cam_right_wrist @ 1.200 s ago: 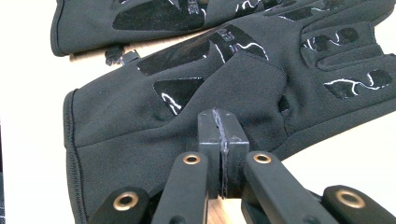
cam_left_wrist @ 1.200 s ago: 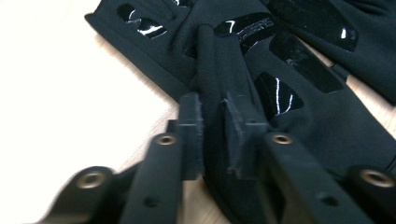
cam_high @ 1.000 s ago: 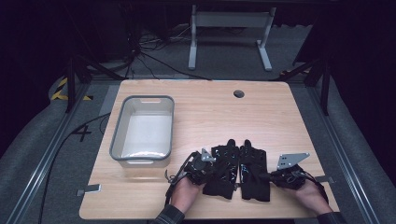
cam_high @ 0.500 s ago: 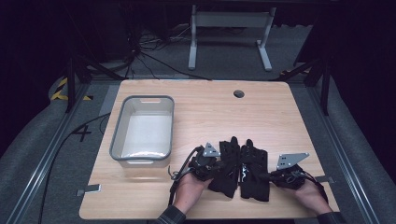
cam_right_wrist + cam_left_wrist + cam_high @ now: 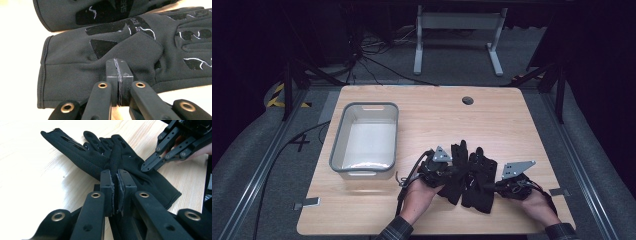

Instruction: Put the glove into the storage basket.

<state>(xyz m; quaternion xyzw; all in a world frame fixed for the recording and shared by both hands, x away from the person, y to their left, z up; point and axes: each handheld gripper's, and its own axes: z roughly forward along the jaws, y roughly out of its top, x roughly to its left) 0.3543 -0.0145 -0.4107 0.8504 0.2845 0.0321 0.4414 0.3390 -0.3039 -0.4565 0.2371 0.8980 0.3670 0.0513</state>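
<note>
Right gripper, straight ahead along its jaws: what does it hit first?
The right gripper, jaws shut, points at the cuff end of the nearer black glove. It likely meets that fabric first; whether it already touches is unclear.

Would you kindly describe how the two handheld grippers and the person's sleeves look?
Both the left gripper and the right gripper are black linkage mechanisms with brass-coloured rivets, and each carries a grey three-cornered plate on top. A black cable loops from the left one. The sleeves are dark plaid.

surface: wooden table (image 5: 512, 125) | on it: grey bin (image 5: 365, 140), two black gloves (image 5: 472, 175)
</note>
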